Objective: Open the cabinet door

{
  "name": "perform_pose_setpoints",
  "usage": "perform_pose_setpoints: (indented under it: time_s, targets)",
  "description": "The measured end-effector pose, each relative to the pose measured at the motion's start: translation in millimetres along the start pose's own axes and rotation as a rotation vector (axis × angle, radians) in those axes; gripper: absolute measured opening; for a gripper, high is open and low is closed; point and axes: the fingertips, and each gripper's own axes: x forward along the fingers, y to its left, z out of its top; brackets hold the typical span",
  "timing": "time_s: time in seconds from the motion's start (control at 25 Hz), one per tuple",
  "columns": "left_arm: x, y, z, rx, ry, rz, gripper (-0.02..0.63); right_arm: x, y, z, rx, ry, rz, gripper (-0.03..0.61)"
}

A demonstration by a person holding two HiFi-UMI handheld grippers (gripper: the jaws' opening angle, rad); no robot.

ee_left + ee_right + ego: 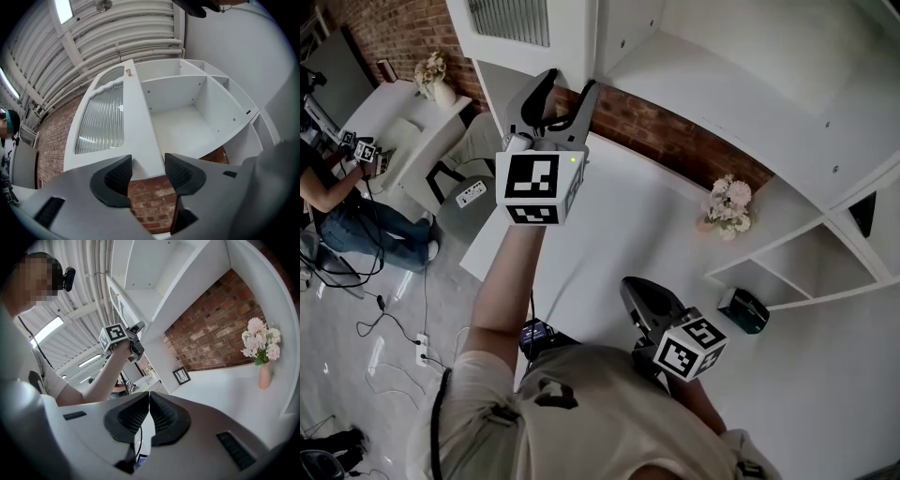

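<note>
In the head view, the cabinet door runs off the top edge; the person at far left is cut off.

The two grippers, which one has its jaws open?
The left gripper, held high by the cabinet door, has its jaws apart; the right gripper, held low, has its jaws together.

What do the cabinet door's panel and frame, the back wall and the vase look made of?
Door panel: ribbed translucent glass or acrylic; fine ridges, light shows through.
Door frame: smooth matte white, probably painted or laminated board.
Wall: red brick with pale mortar joints, perhaps veneer.
Vase: smooth pink, likely ceramic.
</note>
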Motion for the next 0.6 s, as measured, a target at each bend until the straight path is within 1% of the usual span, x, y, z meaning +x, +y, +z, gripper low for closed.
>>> perform_pose_setpoints:
  time_s: [0.08, 0.2, 0.32, 0.6]
  targets:
    - [-2, 1, 0, -0.005, 0.004, -0.002, 0.233, -1, 0, 0, 0.002, 0.000, 0.000, 0.028]
    - [-4, 3, 1, 0.017, 0.009, -0.008, 0.233, -2, 0, 2, 0.004, -0.004, -0.002, 0.028]
    - [-8, 4, 2, 0.021, 0.015, -0.007, 0.233, -3, -1, 2, 0.008, -0.009, -0.003, 0.028]
    - [-19, 7, 7, 0.039, 0.030, -0.013, 0.233, -5, 3, 5, 0.007, -0.012, 0.016, 0.028]
